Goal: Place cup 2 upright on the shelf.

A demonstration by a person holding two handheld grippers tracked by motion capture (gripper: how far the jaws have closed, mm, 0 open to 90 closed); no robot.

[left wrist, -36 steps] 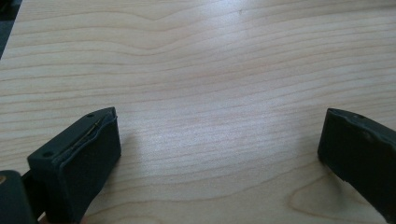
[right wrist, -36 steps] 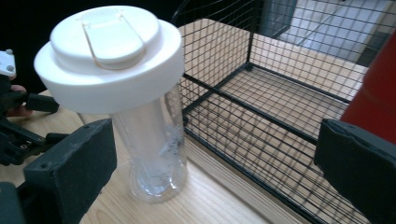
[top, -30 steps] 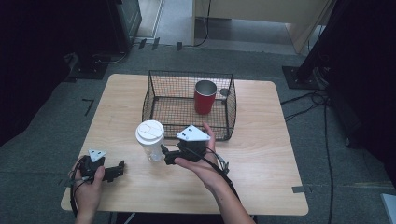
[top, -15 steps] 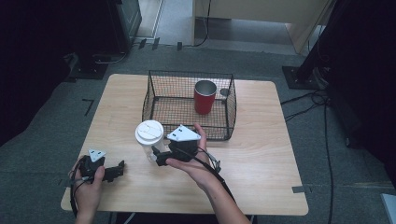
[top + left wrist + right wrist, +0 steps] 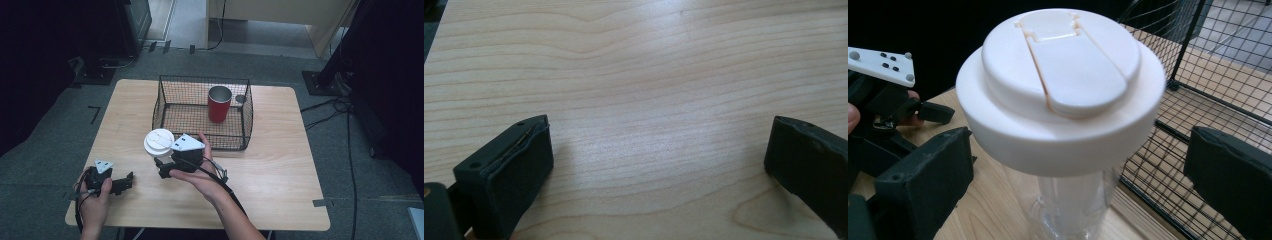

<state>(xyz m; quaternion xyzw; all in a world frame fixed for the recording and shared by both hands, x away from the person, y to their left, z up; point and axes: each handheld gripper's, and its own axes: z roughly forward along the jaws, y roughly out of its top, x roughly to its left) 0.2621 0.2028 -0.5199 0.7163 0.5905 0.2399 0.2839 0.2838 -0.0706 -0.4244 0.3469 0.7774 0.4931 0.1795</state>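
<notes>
A clear plastic cup with a white lid stands on the wooden table, just in front of the wire basket. My right gripper is open, its jaws on either side of the cup's lower body. In the right gripper view the cup stands close between the two black jaws of this gripper, with gaps on both sides. A red cup stands upright inside the basket. My left gripper rests near the table's front left, open over bare wood.
The basket's mesh wall runs close to the right of the lidded cup. The left gripper with its grey plate sits beyond the cup on its left. Dark equipment and cables lie on the floor around the table.
My right gripper has moved left toward the lidded cup, and its jaws now stand on either side of it. The left gripper has stayed put.
</notes>
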